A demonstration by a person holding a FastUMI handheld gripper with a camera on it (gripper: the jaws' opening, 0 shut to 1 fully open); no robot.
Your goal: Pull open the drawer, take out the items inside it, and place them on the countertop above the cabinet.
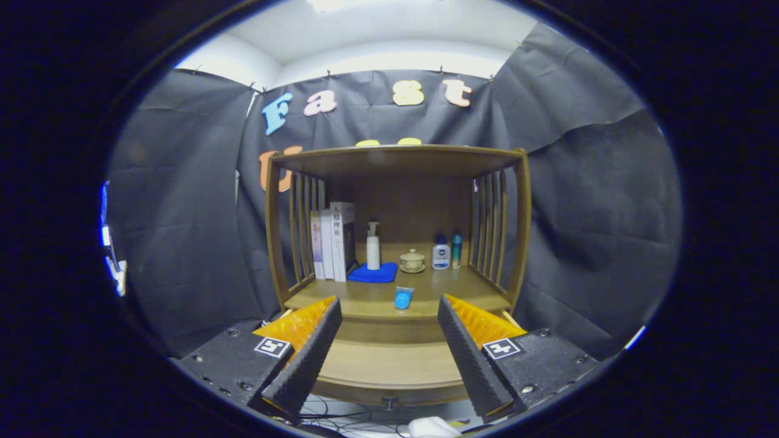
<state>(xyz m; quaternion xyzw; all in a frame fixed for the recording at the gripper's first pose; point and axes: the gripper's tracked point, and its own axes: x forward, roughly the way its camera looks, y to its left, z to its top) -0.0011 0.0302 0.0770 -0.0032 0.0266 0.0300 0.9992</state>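
Observation:
The wooden cabinet's drawer (389, 365) stands pulled out towards me, its knob (389, 401) at the near edge and its bare wooden bottom showing between my fingers. A small blue tube-like item (403, 298) stands on the countertop (365, 298) near its front edge, just beyond the fingertips. My gripper (388, 304) is open and hovers over the open drawer, aimed at the countertop, with nothing between the black ridged fingers (310, 353).
Further back on the countertop are upright books (333, 240), a white pump bottle (373, 246) on a blue cloth (373, 274), a lidded cup (412, 260) and two small bottles (441, 252). Slatted side rails (490, 228) and a top board enclose it. Cables lie on the floor below.

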